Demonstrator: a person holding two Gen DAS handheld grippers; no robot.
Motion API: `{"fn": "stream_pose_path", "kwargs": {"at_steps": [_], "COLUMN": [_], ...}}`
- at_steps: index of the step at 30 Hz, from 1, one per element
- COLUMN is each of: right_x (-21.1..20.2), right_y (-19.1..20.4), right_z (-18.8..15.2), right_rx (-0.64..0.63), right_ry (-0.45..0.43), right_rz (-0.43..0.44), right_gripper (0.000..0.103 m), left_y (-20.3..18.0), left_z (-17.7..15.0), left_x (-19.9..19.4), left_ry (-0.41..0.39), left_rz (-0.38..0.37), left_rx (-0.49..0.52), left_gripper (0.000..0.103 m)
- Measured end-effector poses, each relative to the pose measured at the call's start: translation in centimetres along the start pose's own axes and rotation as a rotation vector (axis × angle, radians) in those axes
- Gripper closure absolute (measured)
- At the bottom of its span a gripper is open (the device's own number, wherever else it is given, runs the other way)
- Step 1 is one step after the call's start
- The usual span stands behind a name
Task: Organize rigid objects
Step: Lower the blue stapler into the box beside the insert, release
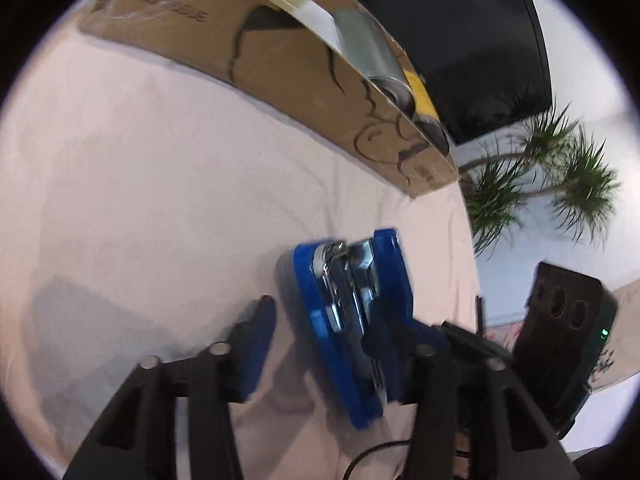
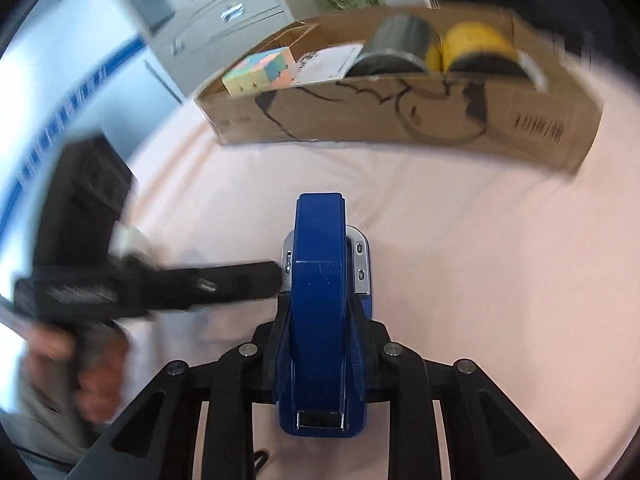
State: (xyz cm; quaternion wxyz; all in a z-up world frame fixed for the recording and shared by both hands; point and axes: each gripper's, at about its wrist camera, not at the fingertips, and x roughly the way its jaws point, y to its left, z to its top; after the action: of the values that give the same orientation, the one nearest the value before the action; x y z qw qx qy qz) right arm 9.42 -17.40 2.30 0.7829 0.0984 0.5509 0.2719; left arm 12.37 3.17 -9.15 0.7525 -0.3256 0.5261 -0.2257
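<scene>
The right gripper [image 2: 318, 340] is clamped across the blue stapler [image 2: 318, 280], pads on its two flat plastic sides near the rear half. The stapler's long axis runs straight away from that camera, toward the cardboard box [image 2: 400, 120] beyond, over the pink tablecloth [image 2: 460, 260]. The stapler should feel stiff, fairly heavy for its size, with smooth plastic that may slip; the sides are the sound place to grip. The left gripper [image 1: 340, 320] stands wide, apparently holding nothing, though motion blur makes contact uncertain. The box already holds tape rolls [image 2: 400, 44] and a pastel puzzle cube [image 2: 260, 68].
</scene>
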Motion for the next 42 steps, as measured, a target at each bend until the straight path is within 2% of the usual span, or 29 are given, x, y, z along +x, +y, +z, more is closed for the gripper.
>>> {"fn": "stream_pose_path", "kwargs": {"at_steps": [1, 2, 6, 10, 13, 14, 17, 20, 23, 25, 29, 33, 37, 40, 42], "right_x": [0.1, 0.3, 0.1, -1.4, -3.1, -3.4, -2.6, -0.5, 2.9, 5.3, 10.5, 13.3, 14.0, 13.9, 13.9], "right_y": [0.0, 0.1, 1.9, 4.8, 6.8, 7.7, 8.2, 7.6, 6.3, 5.1, 3.8, 2.9, 2.6, 2.9, 3.4], "right_z": [0.0, 0.1, 1.4, 5.1, 10.2, 12.9, 19.0, 24.9, 29.6, 31.5, 32.9, 32.3, 32.4, 32.3, 32.3], "right_rx": [0.02, 0.04, 0.019, -0.015, -0.052, -0.071, -0.039, 0.03, 0.092, 0.13, 0.165, 0.171, 0.184, 0.189, 0.183], "right_ry": [0.009, 0.011, -0.023, -0.098, -0.184, -0.224, -0.25, -0.229, -0.173, -0.134, -0.065, -0.024, -0.026, -0.04, -0.039], "right_rz": [0.022, 0.048, 0.068, 0.079, 0.079, 0.067, 0.056, 0.045, 0.054, 0.053, 0.027, -0.02, -0.055, -0.106, -0.13], "right_gripper": [0.08, 0.08, 0.08, 0.08, 0.081, 0.081, 0.081, 0.081, 0.081, 0.081, 0.081, 0.08, 0.079, 0.079, 0.078], "left_y": [0.3, 0.3, -1.0, -3.7, -6.9, -7.8, -9.3, -8.6, -6.2, -4.2, -0.3, 1.9, 1.8, 1.1, 0.4], "left_z": [0.0, 0.1, 1.0, 4.7, 9.9, 12.2, 19.6, 26.2, 30.1, 31.9, 33.8, 33.9, 33.6, 33.5, 33.1], "left_x": [-0.4, -0.9, -3.3, -6.8, -9.7, -10.5, -11.3, -10.4, -8.8, -7.5, -4.4, -2.0, -1.3, -1.5, -2.9], "left_ry": [-0.009, -0.014, -0.078, -0.143, -0.203, -0.217, -0.215, -0.173, -0.13, -0.106, -0.05, 0.003, 0.009, -0.006, -0.048], "left_rz": [-0.032, -0.035, 0.01, 0.043, 0.08, 0.092, 0.122, 0.129, 0.105, 0.092, 0.095, 0.093, 0.093, 0.149, 0.173], "left_rx": [-0.011, -0.006, 0.054, 0.153, 0.275, 0.316, 0.379, 0.372, 0.321, 0.282, 0.202, 0.156, 0.174, 0.187, 0.212], "left_gripper": [0.076, 0.079, 0.079, 0.08, 0.08, 0.08, 0.08, 0.08, 0.08, 0.08, 0.08, 0.079, 0.078, 0.077, 0.068]}}
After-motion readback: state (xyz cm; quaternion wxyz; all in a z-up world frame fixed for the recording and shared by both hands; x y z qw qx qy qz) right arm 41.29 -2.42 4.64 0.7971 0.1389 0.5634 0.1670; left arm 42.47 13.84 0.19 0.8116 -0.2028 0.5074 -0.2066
